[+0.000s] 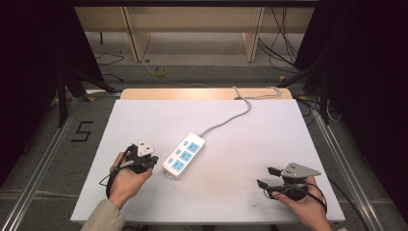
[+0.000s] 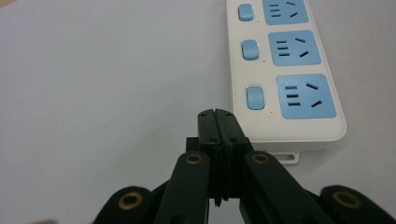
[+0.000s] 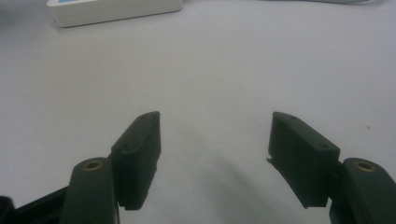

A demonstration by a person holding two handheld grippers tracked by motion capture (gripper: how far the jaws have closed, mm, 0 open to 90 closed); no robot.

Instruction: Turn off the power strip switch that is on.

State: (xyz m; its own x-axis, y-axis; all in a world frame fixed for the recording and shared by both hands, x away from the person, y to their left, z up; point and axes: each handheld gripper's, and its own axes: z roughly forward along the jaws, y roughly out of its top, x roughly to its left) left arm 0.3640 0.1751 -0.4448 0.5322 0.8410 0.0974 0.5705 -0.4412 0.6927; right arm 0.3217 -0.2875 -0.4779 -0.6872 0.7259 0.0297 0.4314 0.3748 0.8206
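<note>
Near the table's (image 1: 144,120) front edge, the left gripper (image 1: 150,161) was pinched closed and empty beside the power strip (image 1: 184,155). The right gripper (image 1: 267,177) gaped wide, empty, near the front right corner. The strip's cord (image 1: 231,118) ran to the far edge.

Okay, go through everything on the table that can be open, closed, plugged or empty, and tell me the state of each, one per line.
Left hand-held gripper: jaws shut, holding nothing, tips beside the power strip's near end.
Right hand-held gripper: jaws open, nothing between them.
Power strip: lying flat, all three blue sockets empty.
Power strip's grey cord: attached, trailing off the table's far edge.
</note>
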